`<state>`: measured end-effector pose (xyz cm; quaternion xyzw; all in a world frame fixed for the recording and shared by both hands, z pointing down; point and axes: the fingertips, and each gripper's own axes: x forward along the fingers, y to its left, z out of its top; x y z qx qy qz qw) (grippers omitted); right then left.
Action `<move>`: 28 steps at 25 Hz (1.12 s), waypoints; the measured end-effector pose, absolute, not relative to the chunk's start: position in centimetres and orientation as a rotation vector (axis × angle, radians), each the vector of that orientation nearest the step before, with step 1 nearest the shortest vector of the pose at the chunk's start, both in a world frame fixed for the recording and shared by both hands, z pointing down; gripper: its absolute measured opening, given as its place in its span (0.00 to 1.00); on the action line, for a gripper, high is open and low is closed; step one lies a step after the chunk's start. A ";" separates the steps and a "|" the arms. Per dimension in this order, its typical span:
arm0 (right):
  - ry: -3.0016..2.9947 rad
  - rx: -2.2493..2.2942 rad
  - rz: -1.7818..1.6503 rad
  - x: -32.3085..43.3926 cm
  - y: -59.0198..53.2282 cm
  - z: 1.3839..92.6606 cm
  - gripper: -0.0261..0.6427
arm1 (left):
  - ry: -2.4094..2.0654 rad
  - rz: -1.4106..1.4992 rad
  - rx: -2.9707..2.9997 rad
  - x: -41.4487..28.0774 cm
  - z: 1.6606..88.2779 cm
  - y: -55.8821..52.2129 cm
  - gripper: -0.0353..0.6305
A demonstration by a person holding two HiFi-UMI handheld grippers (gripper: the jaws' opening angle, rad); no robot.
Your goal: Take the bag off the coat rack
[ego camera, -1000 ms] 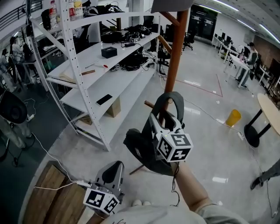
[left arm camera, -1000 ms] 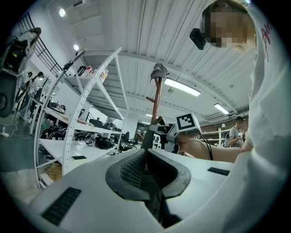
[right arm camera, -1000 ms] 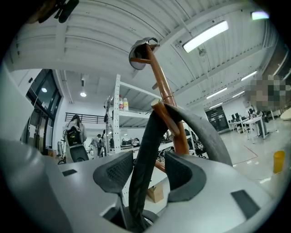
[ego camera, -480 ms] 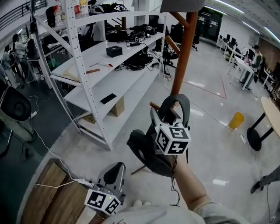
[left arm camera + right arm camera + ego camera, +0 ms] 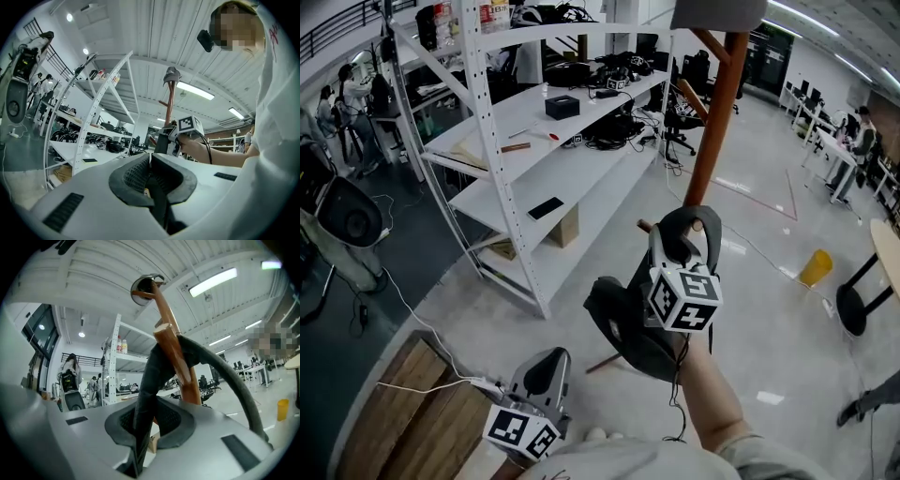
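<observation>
**Head view.** The right forearm [image 5: 710, 398] reaches out from 6 o'clock toward the middle of the frame, and the right gripper [image 5: 682, 242] points level at the coat rack [image 5: 715, 122]. The rack's brown pole rises toward 12 o'clock. The gripper's cube bears black-and-white square markers. The bag [image 5: 622, 326] is dark and soft. Its body hangs at 7 o'clock from the gripper, and its grey-black strap [image 5: 705, 228] arches over a short peg of the rack at 1 o'clock from the jaws. The left gripper [image 5: 544, 364] sits low at 7 o'clock of the frame, well apart from the bag, with the same kind of marker cube. White shelving [image 5: 511, 127] fills the 10 to 12 o'clock area. The labels on the bottles on its top shelf are too small to read.

**Left gripper view.** The left gripper [image 5: 150, 161] has its pads together with nothing between them. At 1 o'clock from it, the right gripper [image 5: 177, 134] is held up against the rack's pole [image 5: 170, 105].

**Right gripper view.** The right gripper [image 5: 146, 423] has just been closing its jaws. They are now clamped on a flat, dark run of the strap [image 5: 149, 380], which climbs toward 12 o'clock. There it loops over the brown wooden peg [image 5: 174, 350], so the bag hangs on the rack.
</observation>
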<state>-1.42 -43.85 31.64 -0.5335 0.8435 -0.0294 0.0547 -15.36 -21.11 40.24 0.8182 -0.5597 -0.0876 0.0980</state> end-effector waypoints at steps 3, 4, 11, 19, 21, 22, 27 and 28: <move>2.557 -1.618 -0.094 -1.5 -43.9 31.5 0.10 | -1.672 -0.257 2.415 -15.6 40.2 -21.0 0.09; 2.557 -1.614 -0.094 -1.6 -43.9 31.4 0.10 | -1.678 -0.256 2.412 -15.7 40.2 -20.9 0.09; 2.559 -1.562 -0.098 -2.0 -43.7 30.6 0.09 | -1.710 -0.244 2.404 -16.5 40.0 -20.3 0.09; 2.574 -1.519 -0.009 -2.8 -42.5 28.8 0.09 | -1.733 -0.244 2.386 -16.7 40.1 -19.4 0.09; 2.585 -1.506 0.008 -3.0 -42.4 28.4 0.09 | -1.740 -0.246 2.382 -16.8 40.0 -19.2 0.09; 2.590 -1.501 0.017 -3.0 -42.3 28.1 0.09 | -1.744 -0.249 2.381 -16.8 39.9 -19.2 0.09; 2.587 -1.483 0.079 -3.1 -41.6 26.6 0.09 | -1.763 -0.248 2.380 -16.9 39.6 -18.7 0.09; 2.582 -1.475 0.082 -3.1 -41.4 26.3 0.09 | -1.769 -0.245 2.379 -17.0 39.6 -18.6 0.09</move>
